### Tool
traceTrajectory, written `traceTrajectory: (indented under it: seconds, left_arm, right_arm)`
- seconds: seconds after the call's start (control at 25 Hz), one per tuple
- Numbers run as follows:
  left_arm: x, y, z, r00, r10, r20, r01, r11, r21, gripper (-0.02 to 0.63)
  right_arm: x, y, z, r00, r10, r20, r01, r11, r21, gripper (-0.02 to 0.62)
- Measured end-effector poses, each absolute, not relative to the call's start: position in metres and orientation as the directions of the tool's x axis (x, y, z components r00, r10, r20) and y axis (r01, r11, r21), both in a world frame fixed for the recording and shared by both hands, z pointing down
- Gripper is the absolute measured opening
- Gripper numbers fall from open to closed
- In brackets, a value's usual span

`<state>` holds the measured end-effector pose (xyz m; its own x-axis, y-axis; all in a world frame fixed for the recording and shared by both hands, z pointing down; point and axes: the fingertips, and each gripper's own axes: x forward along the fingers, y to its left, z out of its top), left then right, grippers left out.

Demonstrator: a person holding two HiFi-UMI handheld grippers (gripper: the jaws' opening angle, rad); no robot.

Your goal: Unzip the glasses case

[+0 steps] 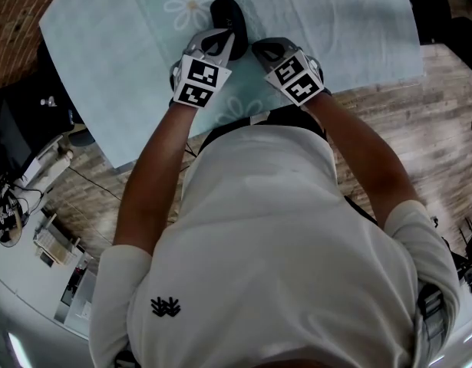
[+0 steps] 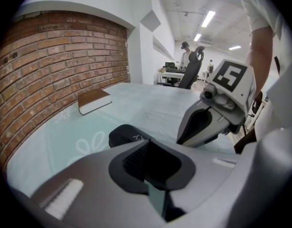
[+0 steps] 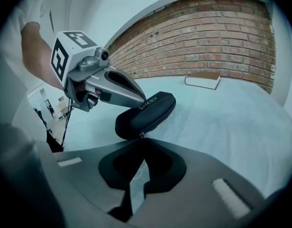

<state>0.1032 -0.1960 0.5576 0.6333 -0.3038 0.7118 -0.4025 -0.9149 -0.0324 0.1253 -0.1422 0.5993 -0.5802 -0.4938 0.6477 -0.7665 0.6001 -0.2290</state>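
A black zipped glasses case (image 1: 226,15) lies on the pale blue flowered tablecloth (image 1: 343,29). My left gripper (image 1: 222,40) is shut, and its joined tips rest on top of the case (image 3: 148,113) near the printed lettering, as the right gripper view shows. In the left gripper view the case (image 2: 128,135) lies just beyond the closed jaws. My right gripper (image 3: 142,140) sits at the near end of the case, shut, with the small zipper pull (image 3: 142,135) at its tips. In the head view it (image 1: 258,49) is right beside the case's near end.
A brown-covered book (image 3: 202,79) lies flat on the cloth near the brick wall (image 3: 221,37), also seen as the book (image 2: 93,100) in the left gripper view. The table's front edge meets wooden floor (image 1: 420,106). Office chairs and a person stand far behind.
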Motion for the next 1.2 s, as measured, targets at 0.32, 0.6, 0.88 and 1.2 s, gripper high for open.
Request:
traceTrajectory:
  seconds: [0.32, 0.6, 0.88, 1.2]
  left_arm:
    - [0.105, -0.195, 0.557, 0.621, -0.307, 0.722, -0.422, -0.906, -0.023, 0.055]
    - [0.103, -0.194, 0.559, 0.602, -0.308, 0.737, -0.44, -0.898, -0.015, 0.055]
    - [0.104, -0.195, 0.559, 0.599, -0.31, 0.738, -0.453, -0.891, -0.006, 0.055]
    - [0.105, -0.195, 0.56, 0.598, -0.318, 0.736, -0.469, -0.883, 0.0, 0.055]
  right_arm:
    - [0.135, -0.155, 0.592, -0.594, -0.487, 0.641, -0.749, 0.626, -0.218, -0.002]
    - [0.14, -0.17, 0.585, -0.609, -0.477, 0.634, -0.726, 0.658, -0.203, -0.002]
    - [0.143, -0.179, 0.584, -0.626, -0.457, 0.631, -0.699, 0.687, -0.196, -0.002]
    - [0.148, -0.196, 0.585, -0.645, -0.443, 0.622, -0.674, 0.713, -0.191, -0.002]
